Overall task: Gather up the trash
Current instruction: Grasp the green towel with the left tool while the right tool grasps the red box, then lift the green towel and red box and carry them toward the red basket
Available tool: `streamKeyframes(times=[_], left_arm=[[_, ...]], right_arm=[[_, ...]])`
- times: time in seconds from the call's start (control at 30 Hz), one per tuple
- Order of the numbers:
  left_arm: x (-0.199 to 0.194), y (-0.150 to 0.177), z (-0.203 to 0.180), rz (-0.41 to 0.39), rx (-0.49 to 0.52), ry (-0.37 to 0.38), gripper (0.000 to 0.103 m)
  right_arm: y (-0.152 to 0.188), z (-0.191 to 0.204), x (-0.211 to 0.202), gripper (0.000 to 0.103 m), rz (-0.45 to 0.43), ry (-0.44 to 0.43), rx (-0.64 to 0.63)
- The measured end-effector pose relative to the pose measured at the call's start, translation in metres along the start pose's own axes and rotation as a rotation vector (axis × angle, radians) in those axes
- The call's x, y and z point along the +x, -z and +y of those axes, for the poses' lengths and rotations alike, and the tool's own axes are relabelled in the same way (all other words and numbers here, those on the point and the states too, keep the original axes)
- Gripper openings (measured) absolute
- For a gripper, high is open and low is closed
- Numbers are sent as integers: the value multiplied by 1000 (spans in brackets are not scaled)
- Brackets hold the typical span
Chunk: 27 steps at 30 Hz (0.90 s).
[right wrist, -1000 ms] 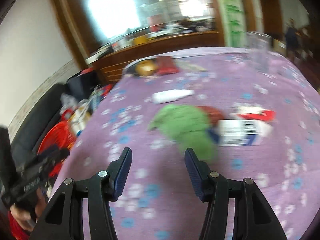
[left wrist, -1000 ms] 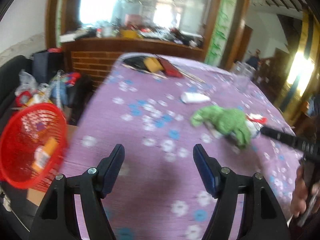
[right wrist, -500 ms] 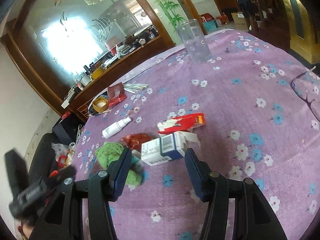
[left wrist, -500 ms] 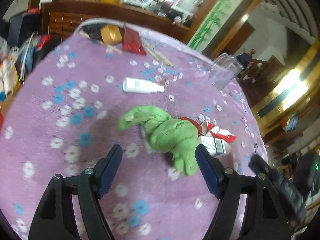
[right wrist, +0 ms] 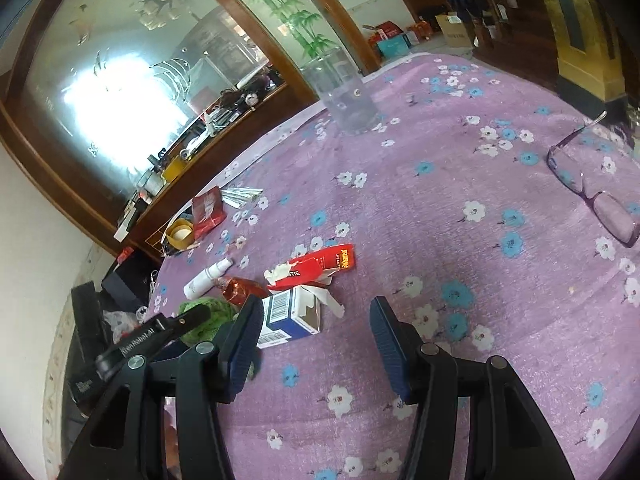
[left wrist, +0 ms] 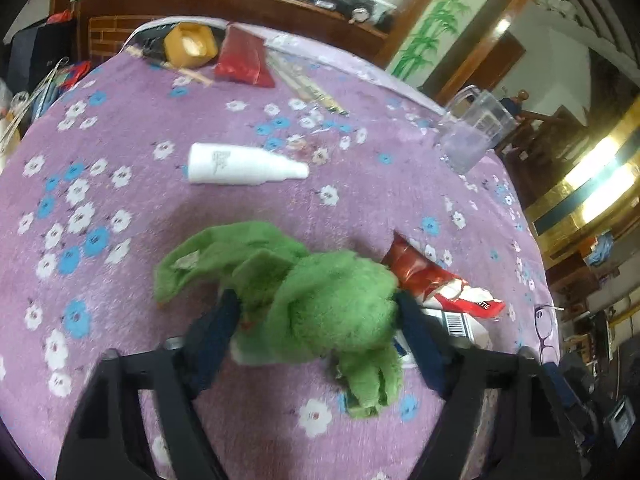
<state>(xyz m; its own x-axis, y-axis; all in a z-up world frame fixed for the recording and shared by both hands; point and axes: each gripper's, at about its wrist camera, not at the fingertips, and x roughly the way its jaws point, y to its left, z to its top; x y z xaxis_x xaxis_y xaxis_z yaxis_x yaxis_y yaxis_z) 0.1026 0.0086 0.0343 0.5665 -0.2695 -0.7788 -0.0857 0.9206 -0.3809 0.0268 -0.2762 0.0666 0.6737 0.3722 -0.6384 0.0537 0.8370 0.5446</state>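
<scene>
Now over the purple floral worktop (right wrist: 460, 208). My left claw (left wrist: 316, 312) straddles the crumpled green cloth (left wrist: 320, 300), fingers spread wide on either side, not clamped. Right claw (right wrist: 316, 344) released, holding nothing, near the blue-and-white carton (right wrist: 290, 316). Torn red wrapper (right wrist: 320, 266) lies just beyond it; white spray bottle (left wrist: 244, 164) farther off.

A lived-in home dining room: floral purple tablecloth (right wrist: 460, 208), cluttered wooden sideboard (left wrist: 224, 4), bamboo-etched glass partition (right wrist: 168, 52)
</scene>
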Motion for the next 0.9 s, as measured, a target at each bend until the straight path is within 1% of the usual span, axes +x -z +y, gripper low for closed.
streamKeyframes(times=[0.1,0.13,0.2,0.33,0.4,0.47,0.57,0.67,0.77,0.83,0.87,0.9], left_arm=[[-7,1,-2,-40,49,5,49],[-9,2,-2,-42,61,16,46],[-14,4,2,-41,69,37,44],[-34,15,11,-55,101,60,44],[-55,24,20,-79,115,91,44],[-73,30,27,-105,129,101,44],[-92,39,36,-128,158,106,44],[-106,51,46,-140,190,100,44],[-113,58,52,-156,207,83,44],[-114,62,56,-159,212,76,44],[-115,64,56,-156,212,77,44],[-115,65,58,-152,213,81,44]], right_arm=[[-6,2,12,60,15,8,0],[-8,4,17,60,24,15,-5],[-12,4,28,60,47,21,7],[-20,-2,49,60,90,31,41],[-23,-8,59,60,108,45,63],[-23,-12,68,60,129,59,79],[-21,-18,81,58,164,38,120],[-19,-19,90,55,182,12,152],[-18,-20,101,47,189,-25,202],[-17,-21,107,27,197,-44,222],[-16,-20,107,23,194,-49,223],[-16,-17,106,15,185,-47,214]])
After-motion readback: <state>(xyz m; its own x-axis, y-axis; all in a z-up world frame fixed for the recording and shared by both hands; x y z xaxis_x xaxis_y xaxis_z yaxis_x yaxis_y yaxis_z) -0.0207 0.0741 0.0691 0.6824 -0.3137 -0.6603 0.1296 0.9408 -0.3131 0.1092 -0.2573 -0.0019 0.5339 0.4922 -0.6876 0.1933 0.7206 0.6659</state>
